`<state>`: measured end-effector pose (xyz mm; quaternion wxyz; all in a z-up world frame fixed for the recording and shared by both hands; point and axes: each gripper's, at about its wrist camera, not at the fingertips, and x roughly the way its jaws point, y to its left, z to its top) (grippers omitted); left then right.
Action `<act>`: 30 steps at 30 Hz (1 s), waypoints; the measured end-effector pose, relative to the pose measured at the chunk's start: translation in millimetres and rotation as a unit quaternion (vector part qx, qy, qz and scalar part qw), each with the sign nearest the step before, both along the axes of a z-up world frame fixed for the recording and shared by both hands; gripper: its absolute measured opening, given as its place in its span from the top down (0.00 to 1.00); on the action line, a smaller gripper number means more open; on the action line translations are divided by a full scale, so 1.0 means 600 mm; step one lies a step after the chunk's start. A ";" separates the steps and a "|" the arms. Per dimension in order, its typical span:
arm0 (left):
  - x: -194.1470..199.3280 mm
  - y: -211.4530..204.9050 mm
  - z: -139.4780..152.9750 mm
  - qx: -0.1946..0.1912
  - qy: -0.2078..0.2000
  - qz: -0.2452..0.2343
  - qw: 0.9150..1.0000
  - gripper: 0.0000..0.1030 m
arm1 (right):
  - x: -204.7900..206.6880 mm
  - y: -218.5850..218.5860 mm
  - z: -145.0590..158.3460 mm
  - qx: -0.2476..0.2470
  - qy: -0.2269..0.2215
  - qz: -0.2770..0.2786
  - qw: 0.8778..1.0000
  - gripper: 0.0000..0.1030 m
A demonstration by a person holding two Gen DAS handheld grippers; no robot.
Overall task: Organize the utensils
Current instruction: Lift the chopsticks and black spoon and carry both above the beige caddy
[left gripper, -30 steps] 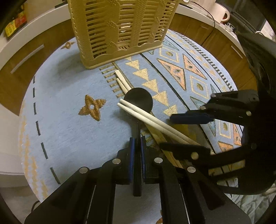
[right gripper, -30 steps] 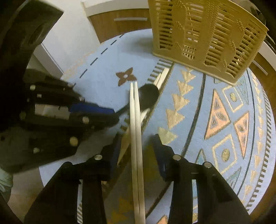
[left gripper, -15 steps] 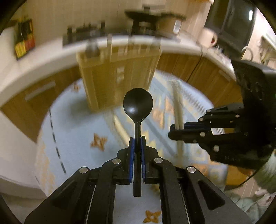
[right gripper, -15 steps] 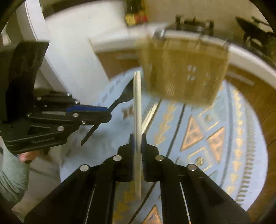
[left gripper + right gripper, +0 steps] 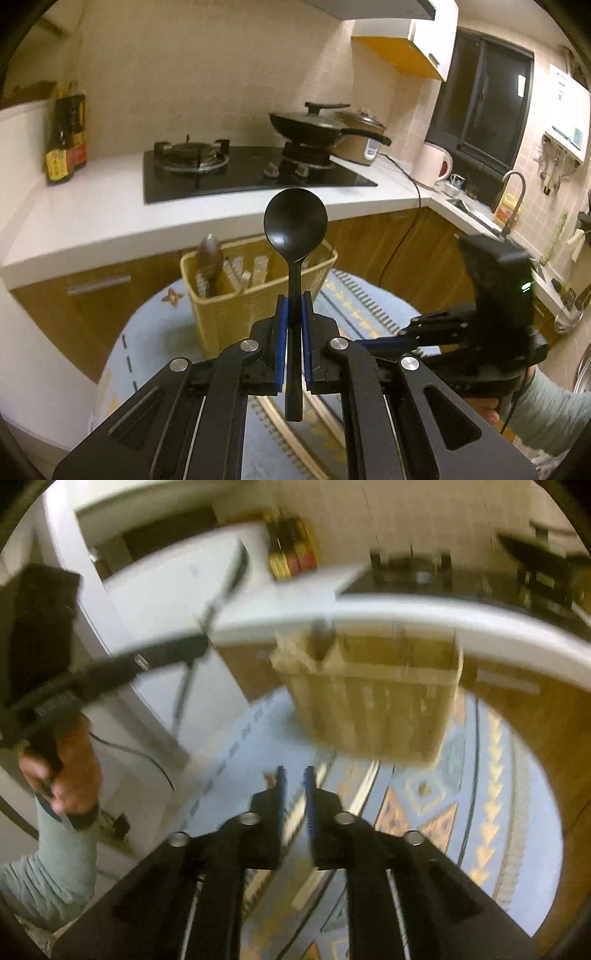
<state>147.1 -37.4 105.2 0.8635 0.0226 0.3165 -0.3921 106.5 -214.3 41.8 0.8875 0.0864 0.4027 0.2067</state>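
black spoon (image 5: 295, 225) upright, bowl up, left tool (image 5: 294, 314) clamping handle

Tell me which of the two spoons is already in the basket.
The brown spoon, standing bowl-up at the left end of the basket. The black spoon is held above it in the left gripper.

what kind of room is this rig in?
A home kitchen, almost certainly: a gas hob with a lidded black pan on a white counter, and a sink tap in the corner.
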 end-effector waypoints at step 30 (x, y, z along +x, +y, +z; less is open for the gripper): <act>0.000 0.040 0.017 -0.069 -0.041 0.023 0.996 0.95 | -0.023 0.043 -0.061 -0.095 0.061 -0.074 0.991 0.90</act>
